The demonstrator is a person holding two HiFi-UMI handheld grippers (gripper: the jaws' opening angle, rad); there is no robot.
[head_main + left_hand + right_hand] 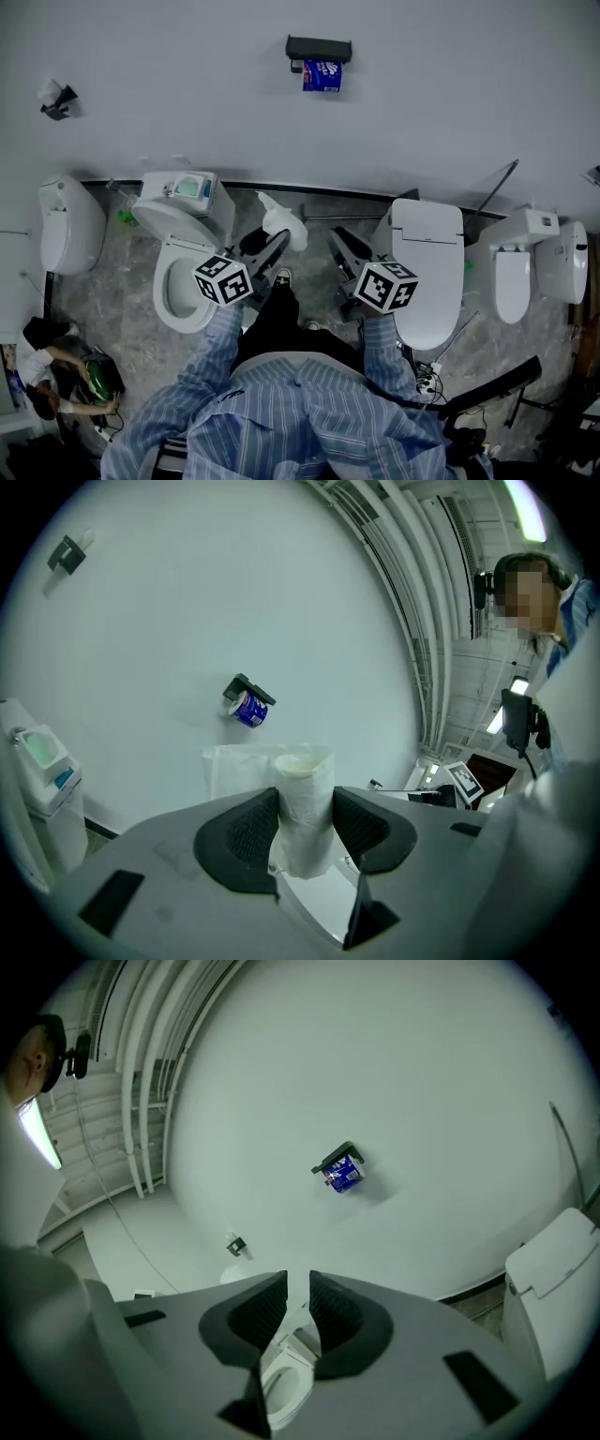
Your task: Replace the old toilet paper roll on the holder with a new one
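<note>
A black holder is fixed high on the white wall, with a blue-printed roll hanging under it. Both also show in the left gripper view, holder and roll, and in the right gripper view as the blue roll. My left gripper is shut on a white toilet paper roll, which stands upright between the pads, far short of the wall. My right gripper is beside it, its jaws close together with a narrow gap and nothing between them.
Below me stand a toilet with an open bowl on the left and one with its lid down on the right. More white fixtures line the wall. A person crouches at the lower left. A small black fitting is on the wall.
</note>
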